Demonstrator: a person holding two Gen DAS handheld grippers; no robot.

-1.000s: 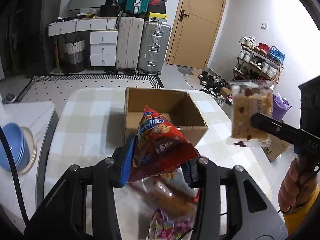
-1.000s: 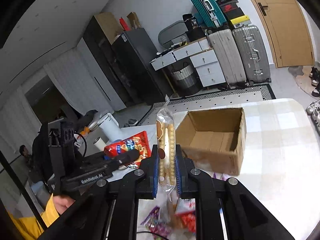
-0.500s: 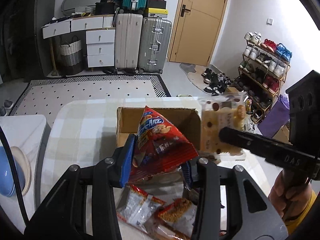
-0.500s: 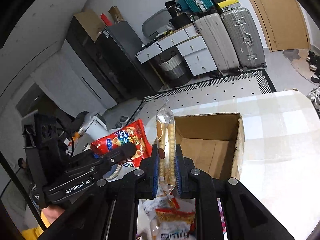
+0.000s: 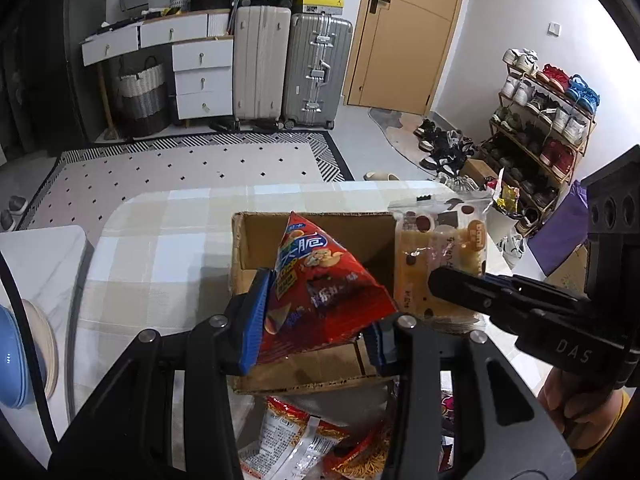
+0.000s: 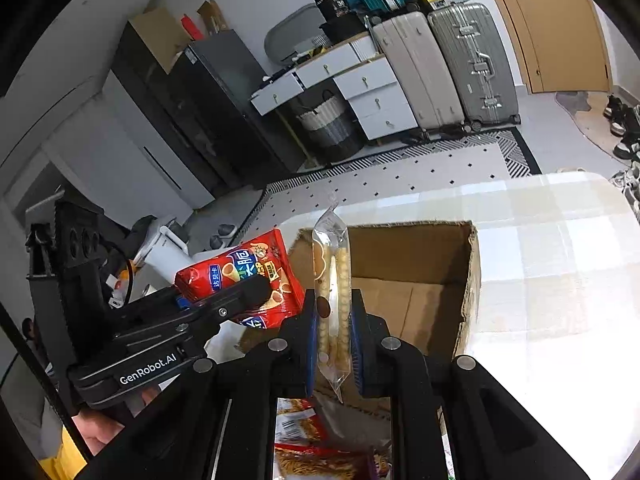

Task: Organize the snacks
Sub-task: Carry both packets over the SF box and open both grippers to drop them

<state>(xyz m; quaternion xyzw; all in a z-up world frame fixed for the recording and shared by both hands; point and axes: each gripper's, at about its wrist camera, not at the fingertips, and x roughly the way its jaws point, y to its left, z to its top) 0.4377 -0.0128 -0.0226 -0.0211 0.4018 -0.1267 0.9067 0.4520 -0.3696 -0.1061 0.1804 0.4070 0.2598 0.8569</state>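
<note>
Left wrist view shows your left gripper (image 5: 316, 316) clamped on a red chip bag (image 5: 320, 280), the blue pads pinching its lower part while the puffed body stands up between and ahead of the fingers. Directly ahead of that gripper, and partly beneath the bag, sits the open cardboard box (image 5: 312, 228) on the checked tablecloth (image 5: 160, 248). To the right of your left gripper, your right gripper (image 5: 444, 280) holds a clear biscuit packet (image 5: 440, 256) over the box's right side.

From the right wrist view, your right gripper (image 6: 334, 332) is nearly closed, squeezing the thin biscuit packet (image 6: 332, 280) upright by its middle, with the box (image 6: 404, 280) just ahead and slightly right of the fingers. The chip bag (image 6: 244, 276) hangs to the left of your right gripper, close to the box's left wall.

Both snacks are crowding one opening, so if you let go together the packets may collide and one could tip over the rim onto the table. The chip bag is air-filled and slick; a release this high above the floor of the box could let it bounce out. The biscuit packet looks brittle, and the tight pinch may crack what is inside. Loose packets (image 5: 296, 440) lie below your left gripper, in front of the box's near wall, so a low pass could drag them or nudge the light box.
</note>
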